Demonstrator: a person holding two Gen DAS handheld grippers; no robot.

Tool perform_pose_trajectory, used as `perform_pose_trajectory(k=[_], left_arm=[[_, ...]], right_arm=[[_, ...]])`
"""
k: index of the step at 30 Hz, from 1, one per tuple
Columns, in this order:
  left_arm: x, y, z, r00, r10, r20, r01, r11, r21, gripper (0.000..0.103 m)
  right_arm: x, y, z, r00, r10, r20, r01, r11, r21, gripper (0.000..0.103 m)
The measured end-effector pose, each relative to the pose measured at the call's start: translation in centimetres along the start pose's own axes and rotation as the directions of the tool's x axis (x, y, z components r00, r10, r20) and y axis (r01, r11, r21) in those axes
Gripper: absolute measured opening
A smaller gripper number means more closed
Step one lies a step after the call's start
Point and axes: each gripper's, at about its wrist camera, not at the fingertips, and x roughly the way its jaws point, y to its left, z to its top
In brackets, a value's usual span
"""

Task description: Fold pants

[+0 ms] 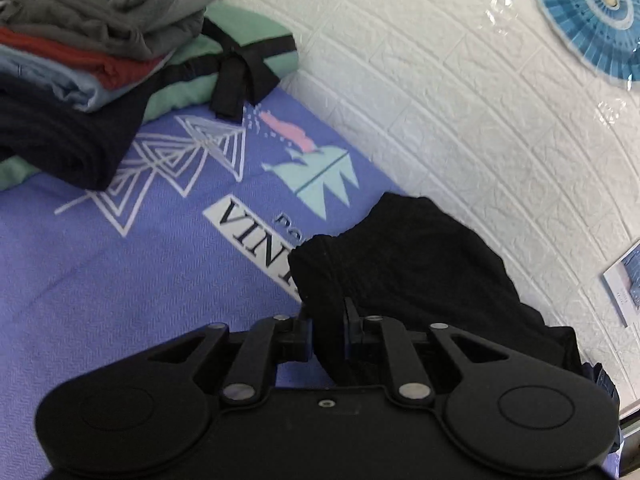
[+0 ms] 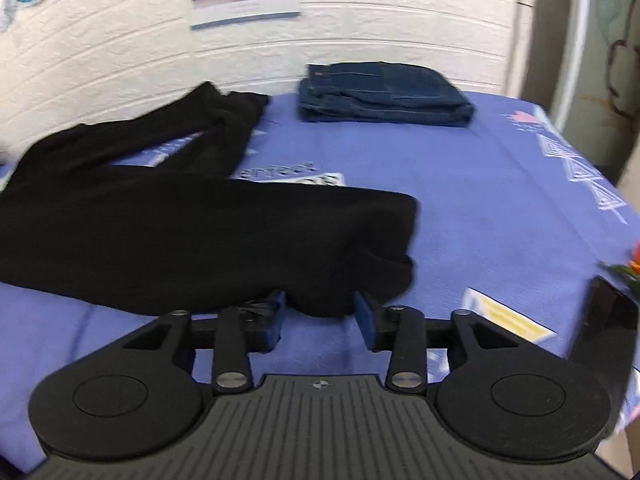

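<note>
1. Pants (image 2: 172,216): black, lying on the blue sheet (image 2: 480,208), half spread out. The legs run away toward the white wall (image 2: 120,60). One leg is doubled across toward the right, and its end bunches up right at the right tool.
2. Long axis in the right view: from near-left up to far-centre, leg ends close to the wall.
3. Right tool (image 2: 319,312): fingers spread, a hump of black cloth sits between them. The pads (image 2: 366,318) look just beside the cloth, not pressed in. Cannot tell if there is real contact.
4. Left tool (image 1: 325,320): fingers narrowed onto a fold of the pants (image 1: 400,264), looks like a pinch. That end lies by the wall.
5. Key relation: both tools are at the cloth edge, pants lie ahead of each. The left has the hold; the right is nearer the loose leg end and probably needs to close next.
6. Outward: folded jeans (image 2: 384,94) far side, well apart from the pants. Stack of folded clothes (image 1: 92,52) at the far-left corner in the left view.
</note>
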Motion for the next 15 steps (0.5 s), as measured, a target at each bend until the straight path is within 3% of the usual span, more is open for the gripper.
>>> perform_pose_trajectory(k=[3,6,9,12,15], left_arm=[[-1.1,-0.5,0.6,0.999,0.018,0.043,-0.018,1.0,0.006,0.0],[-1.1,0.0,1.0,0.993,0.079,0.086,-0.081,0.997,0.017,0.0],[0.5,1.1,0.4,0.991,0.131,0.027,-0.131,0.991,0.009,0.0],[1.2,1.0,-1.0,0.987,0.156,0.024,-0.157,0.986,0.055,0.0],[1.4,1.2,-1.7,0.989,0.149,0.004,-0.148,0.987,0.064,0.0]], right_arm=[[-0.4,-1.1,0.3,0.999,-0.009,0.042,0.006,0.998,0.066,0.068],[-0.4,-2.3,0.2,0.998,0.0,0.07,-0.008,0.993,0.116,0.078],[0.7,-2.8,-0.1,1.0,-0.018,0.026,0.015,0.991,0.134,0.081],[1.4,-3.2,-0.8,1.0,0.028,0.009,-0.03,0.982,0.185,0.082],[2.3,-3.9,-1.0,0.997,0.067,0.04,-0.075,0.962,0.263,0.096]])
